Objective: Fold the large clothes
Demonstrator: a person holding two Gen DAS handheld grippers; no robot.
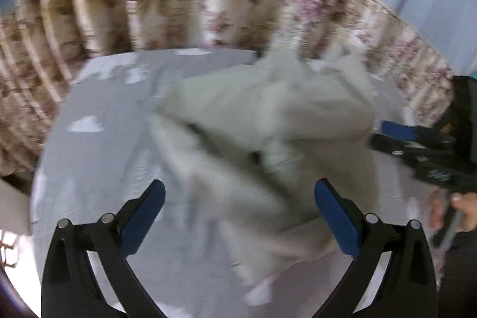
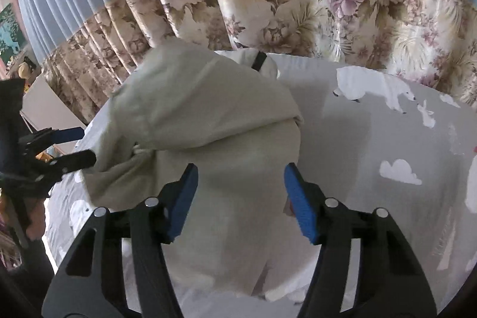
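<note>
A large cream-white garment [image 2: 208, 115] lies bunched and partly folded over itself on the grey bed sheet [image 2: 357, 145]. It also shows, blurred, in the left wrist view [image 1: 268, 115]. My left gripper [image 1: 238, 198] is open and empty above the garment's near part. It shows in the right wrist view [image 2: 85, 145] at the garment's left edge, open. My right gripper [image 2: 240, 187] is open and empty above the garment's middle. It shows in the left wrist view [image 1: 387, 134] at the garment's right side.
The grey sheet carries white polar bear [image 2: 375, 85] and cloud prints [image 2: 399, 169]. A blue and floral curtain [image 2: 298, 5] hangs just behind the bed. A white board or furniture edge [image 2: 44, 106] stands at the left.
</note>
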